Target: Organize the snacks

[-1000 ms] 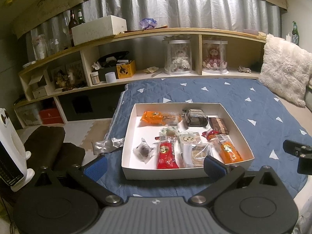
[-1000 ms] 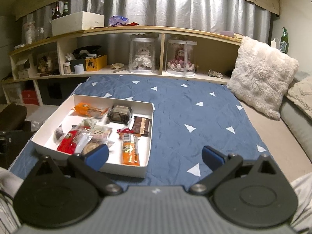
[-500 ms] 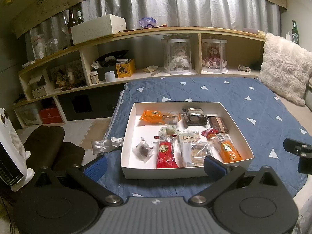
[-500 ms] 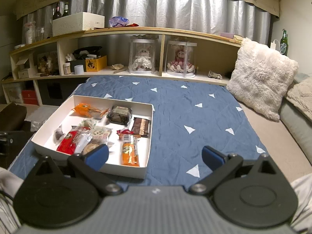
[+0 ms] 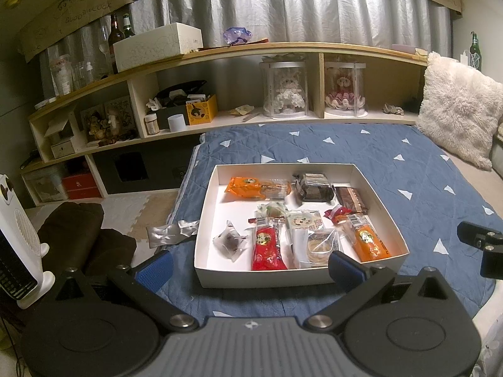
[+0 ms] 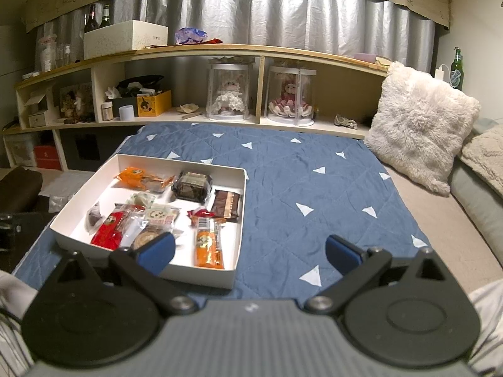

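Your left gripper (image 5: 250,265) and right gripper (image 6: 250,253) both hang with fingers spread wide, holding nothing. The snacks lie loose in the white box (image 5: 204,210) on the blue quilt (image 6: 314,182), the orange packet (image 6: 207,245) nearest your right gripper.

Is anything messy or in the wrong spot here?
Yes. A crumpled silver wrapper lies outside the white box, beside its left wall at the blanket's edge. Inside the box the snacks lie jumbled, several overlapping, like the red packet and clear cookie bag.
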The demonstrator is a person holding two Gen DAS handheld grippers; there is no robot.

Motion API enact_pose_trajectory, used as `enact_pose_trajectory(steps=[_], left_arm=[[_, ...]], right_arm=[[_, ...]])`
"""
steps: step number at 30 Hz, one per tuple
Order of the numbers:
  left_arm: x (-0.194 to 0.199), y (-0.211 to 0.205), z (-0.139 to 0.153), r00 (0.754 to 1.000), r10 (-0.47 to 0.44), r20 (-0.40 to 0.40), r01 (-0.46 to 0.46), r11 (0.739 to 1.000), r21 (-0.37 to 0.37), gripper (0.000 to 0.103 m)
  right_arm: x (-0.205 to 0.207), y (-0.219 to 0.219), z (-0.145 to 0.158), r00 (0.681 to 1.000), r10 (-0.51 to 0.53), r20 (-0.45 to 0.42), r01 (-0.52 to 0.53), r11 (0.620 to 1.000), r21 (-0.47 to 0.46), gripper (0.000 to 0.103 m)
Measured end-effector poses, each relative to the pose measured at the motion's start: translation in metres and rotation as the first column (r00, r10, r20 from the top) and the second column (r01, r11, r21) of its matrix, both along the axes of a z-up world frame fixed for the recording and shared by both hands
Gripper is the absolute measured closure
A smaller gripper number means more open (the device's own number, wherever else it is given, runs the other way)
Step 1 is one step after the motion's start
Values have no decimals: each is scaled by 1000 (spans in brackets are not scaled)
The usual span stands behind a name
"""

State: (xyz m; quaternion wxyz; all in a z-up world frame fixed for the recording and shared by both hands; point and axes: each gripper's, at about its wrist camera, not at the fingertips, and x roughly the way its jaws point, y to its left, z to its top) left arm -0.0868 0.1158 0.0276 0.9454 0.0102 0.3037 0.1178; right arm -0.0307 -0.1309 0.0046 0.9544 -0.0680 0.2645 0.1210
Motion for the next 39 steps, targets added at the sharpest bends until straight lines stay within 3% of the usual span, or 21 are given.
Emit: enact_pose_trajectory(steps=[39], left_arm=[[0, -4, -4, 1000, -2, -3, 2, 1000, -5, 0]], right_arm=[[-1, 0, 0, 1000, -2, -1, 2, 1000, 0, 1]])
